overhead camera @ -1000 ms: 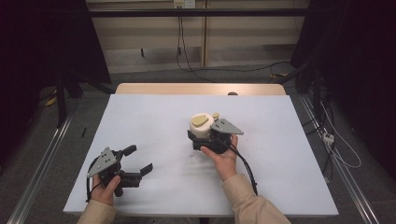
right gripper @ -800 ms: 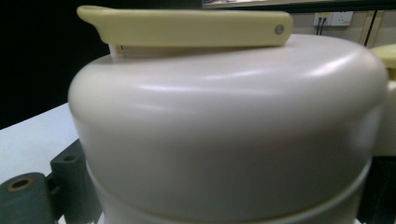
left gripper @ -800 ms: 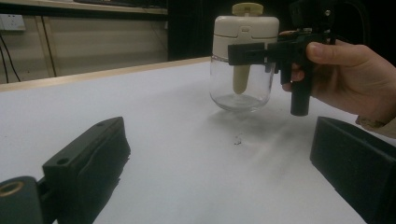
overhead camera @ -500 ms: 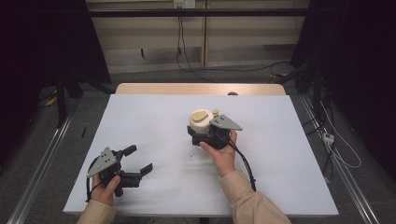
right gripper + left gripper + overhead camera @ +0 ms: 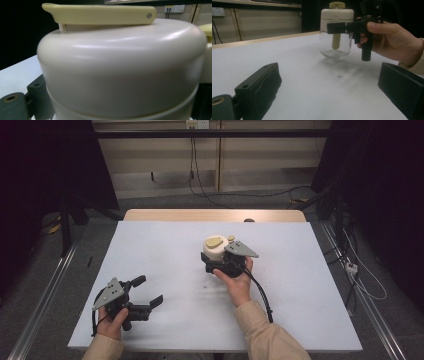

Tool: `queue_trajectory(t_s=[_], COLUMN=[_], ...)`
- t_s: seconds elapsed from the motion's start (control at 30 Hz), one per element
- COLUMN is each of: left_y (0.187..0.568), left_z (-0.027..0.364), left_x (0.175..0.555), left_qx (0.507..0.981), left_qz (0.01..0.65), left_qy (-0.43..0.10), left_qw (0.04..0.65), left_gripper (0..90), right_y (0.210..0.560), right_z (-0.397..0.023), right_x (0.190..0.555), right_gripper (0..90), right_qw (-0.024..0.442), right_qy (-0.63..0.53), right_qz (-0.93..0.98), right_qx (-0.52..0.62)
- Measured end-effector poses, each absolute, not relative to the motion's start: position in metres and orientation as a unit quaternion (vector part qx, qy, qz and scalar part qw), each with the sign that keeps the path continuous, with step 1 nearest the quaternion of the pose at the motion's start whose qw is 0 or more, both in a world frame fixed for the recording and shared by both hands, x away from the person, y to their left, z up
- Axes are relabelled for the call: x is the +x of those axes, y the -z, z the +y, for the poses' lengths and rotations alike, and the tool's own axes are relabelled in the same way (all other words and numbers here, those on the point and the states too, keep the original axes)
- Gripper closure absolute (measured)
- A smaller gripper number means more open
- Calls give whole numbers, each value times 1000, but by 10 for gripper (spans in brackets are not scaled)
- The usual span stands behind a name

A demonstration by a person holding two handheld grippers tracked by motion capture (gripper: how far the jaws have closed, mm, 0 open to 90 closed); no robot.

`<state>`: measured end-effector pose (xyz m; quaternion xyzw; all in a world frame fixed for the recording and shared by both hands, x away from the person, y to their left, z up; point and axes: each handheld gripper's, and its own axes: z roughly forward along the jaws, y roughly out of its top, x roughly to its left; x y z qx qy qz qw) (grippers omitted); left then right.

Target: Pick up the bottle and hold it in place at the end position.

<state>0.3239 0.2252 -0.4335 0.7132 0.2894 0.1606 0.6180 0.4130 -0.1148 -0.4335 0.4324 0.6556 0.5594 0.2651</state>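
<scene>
Nothing moved — right gripper (image 5: 216, 261) grips jar (image 5: 216, 249).

1. The table (image 5: 165, 250) is seen from above by the high view, facing forward.
2. The jar (image 5: 335, 32) is viewed from low and well apart by the left gripper view.
3. The same jar (image 5: 120, 70) is seen very close by the right gripper view.

White-covered table (image 5: 310, 290) with a bare wooden strip along the far edge.

Bearing a glass jar (image 5: 335, 46) with a cream lid right of the middle, upright on the sheet; small dark specks (image 5: 339, 75) just in front of it.
</scene>
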Motion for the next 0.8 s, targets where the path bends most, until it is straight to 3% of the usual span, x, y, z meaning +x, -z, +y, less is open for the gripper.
queue_trajectory(t_s=[0.8], left_y=[434], left_z=[225], left_x=[325], left_qx=[713], left_qz=[289], left_qy=[-157], left_qw=[620], left_gripper=[39], right_y=[437], right_z=[-122], right_x=[421], right_gripper=[63], right_qw=[269], right_qy=[-555], right_qz=[648], right_qx=[447])
